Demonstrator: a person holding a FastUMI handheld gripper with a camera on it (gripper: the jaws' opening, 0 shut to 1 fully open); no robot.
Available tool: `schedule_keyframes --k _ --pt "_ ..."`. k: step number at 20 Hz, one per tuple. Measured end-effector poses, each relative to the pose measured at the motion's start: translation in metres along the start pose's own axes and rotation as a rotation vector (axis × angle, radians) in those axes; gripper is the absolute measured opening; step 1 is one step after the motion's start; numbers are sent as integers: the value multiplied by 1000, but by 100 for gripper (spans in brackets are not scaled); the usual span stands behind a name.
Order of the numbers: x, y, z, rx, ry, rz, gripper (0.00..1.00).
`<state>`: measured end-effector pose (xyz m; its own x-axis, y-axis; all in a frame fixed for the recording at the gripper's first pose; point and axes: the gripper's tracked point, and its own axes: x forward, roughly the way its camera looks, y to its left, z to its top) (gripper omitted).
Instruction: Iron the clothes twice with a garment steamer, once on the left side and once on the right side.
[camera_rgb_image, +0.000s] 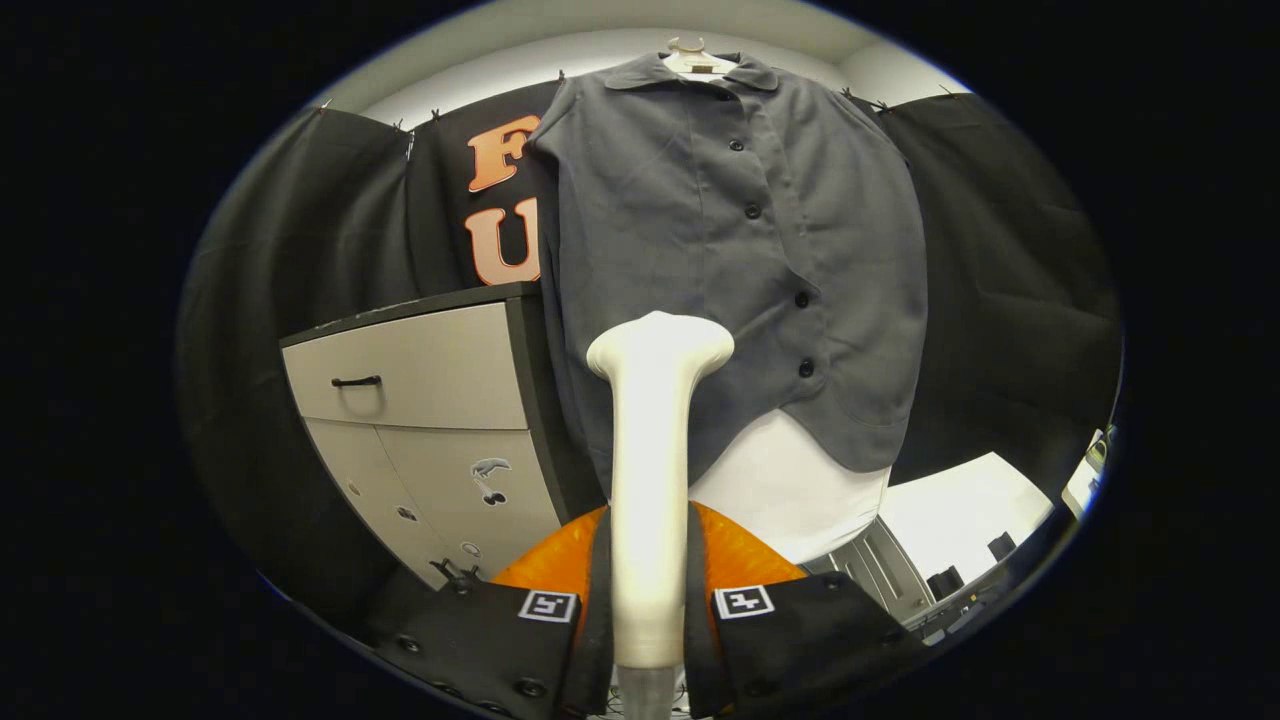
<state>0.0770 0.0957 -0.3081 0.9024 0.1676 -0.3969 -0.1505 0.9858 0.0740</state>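
Hand-held gripper (648, 600) clamping both fingers on white garment steamer (652, 440); steamer head pointing at grey shirt (740, 250) hanging just beyond, cabinet (420, 400) standing beside shirt

We saw a grey button-front shirt (740, 260) hanging buttoned on a pale hanger (697, 58) against the black cloth, its hem slanting lower on one side. The white garment steamer (652, 470) stood upright between the jaws, its flared head before the shirt's lower front.
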Motion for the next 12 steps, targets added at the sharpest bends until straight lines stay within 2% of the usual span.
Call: schedule_keyframes --k 4,12 --pt "-26 0 23 4 -47 5 36" --pt "-98 -23 128 26 -255 -6 36"
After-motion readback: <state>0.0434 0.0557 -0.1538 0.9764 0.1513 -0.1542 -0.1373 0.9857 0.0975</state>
